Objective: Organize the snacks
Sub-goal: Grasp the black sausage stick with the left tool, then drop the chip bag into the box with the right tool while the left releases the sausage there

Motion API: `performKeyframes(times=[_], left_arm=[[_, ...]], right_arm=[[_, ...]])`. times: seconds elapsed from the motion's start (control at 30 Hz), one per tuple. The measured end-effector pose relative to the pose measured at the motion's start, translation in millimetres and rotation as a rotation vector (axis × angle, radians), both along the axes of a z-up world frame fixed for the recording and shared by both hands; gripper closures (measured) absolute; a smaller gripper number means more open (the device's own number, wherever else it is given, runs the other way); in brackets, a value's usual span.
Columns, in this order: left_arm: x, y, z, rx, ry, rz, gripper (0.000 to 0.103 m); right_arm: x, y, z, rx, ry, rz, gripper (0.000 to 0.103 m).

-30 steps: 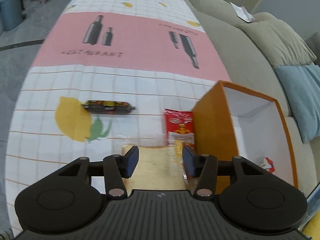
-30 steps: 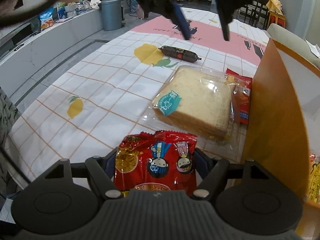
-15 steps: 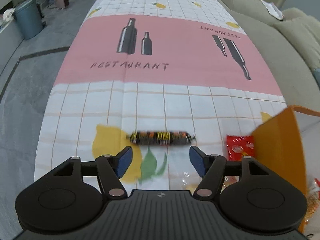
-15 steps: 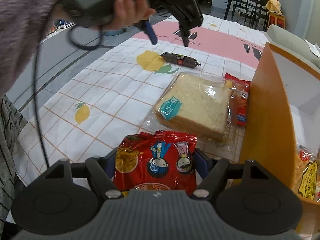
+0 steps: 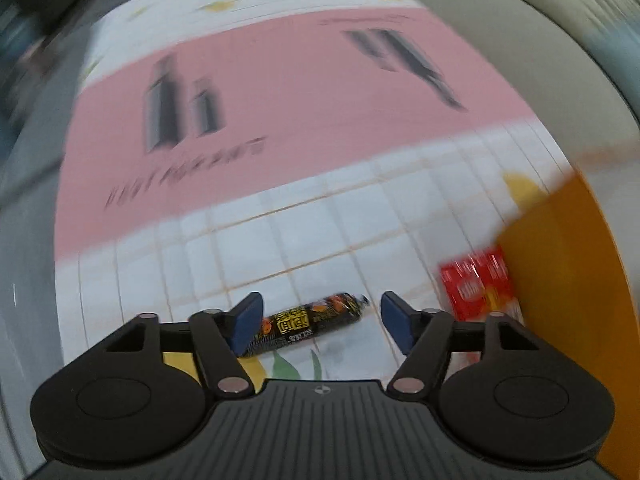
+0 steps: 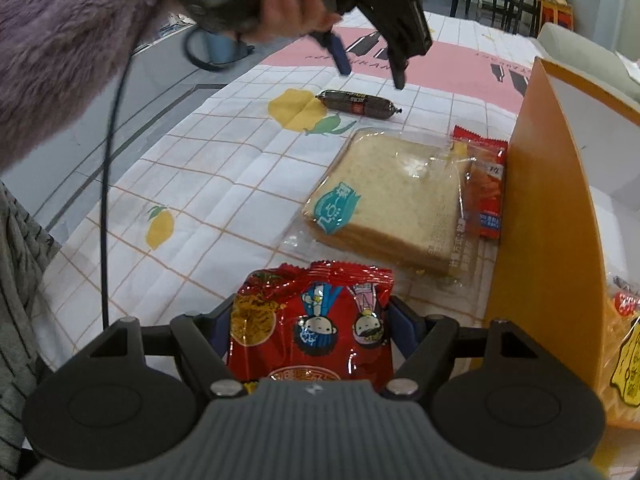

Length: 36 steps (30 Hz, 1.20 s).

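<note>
Left gripper [image 5: 322, 320] hangs above the dark plastic-wrapped sausage stick [image 5: 308, 322] on the checked white-and-pink tablecloth [image 6: 208, 168]. Jaws are opening, sausage in line between them, pads clear of it; looks like a line-up to pinch it across its width. From the right wrist view there's plainly air between the fingertips and the sausage.

Middle: clear-bagged square of sliced bread [image 6: 392, 204] lies flat, with a small red-and-orange snack sachet [image 6: 486, 188] tucked partly under its bag edge, against the box wall. Both not yet sorted.

Right gripper [image 6: 310, 330] is clamped on a red crinkly noodle-snack packet with cartoon faces [image 6: 310, 316], hanging above the cloth near the box, probably waiting its turn.

Far right: tall orange cardboard box with white inside [image 6: 548, 216], open-topped. Inside, at least one yellow-and-red packet [image 6: 628, 344]; the rest is cut off at the frame edge, so can't say how full.
</note>
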<state>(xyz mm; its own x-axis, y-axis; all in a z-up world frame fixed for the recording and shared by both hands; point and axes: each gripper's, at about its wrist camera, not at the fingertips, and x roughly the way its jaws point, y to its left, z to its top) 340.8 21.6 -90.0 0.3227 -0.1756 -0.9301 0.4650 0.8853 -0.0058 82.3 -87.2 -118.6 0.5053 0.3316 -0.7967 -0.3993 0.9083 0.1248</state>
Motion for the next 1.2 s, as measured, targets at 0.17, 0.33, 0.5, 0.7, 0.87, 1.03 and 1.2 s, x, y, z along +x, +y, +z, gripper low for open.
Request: performKeyframes(times=[0.17,0.33,0.5,0.7,0.87,1.03,1.2], left_arm=[[-12,-18,-15,0.226,0.015,-0.283,0.023],[-4,-21,-39,0.295,0.028,-0.302,0.031],[7,-15,-42,0.250,0.051,-0.227,0.070],[-10,-19,-36,0.296,0.033,-0.145,0.076],[-36,-16,3,0.218,-0.027,-0.064,0.078],[-77,-30,50,0.127,-0.104,-0.038,0.078],[-117,-60,81,0.018,-0.154,-0.044,0.078]], right_arm=[[-3,-3,12,0.045,-0.005,-0.005,0.029],[-3,-6,24,0.087,-0.026,-0.005,0.029],[0,-10,31,0.103,-0.042,-0.008,0.029],[0,-19,50,0.122,-0.110,-0.021,0.029],[-2,-44,76,0.192,-0.177,-0.067,0.029],[3,-100,95,0.337,-0.185,-0.219,0.029],[13,-163,101,0.506,-0.173,-0.364,0.030]])
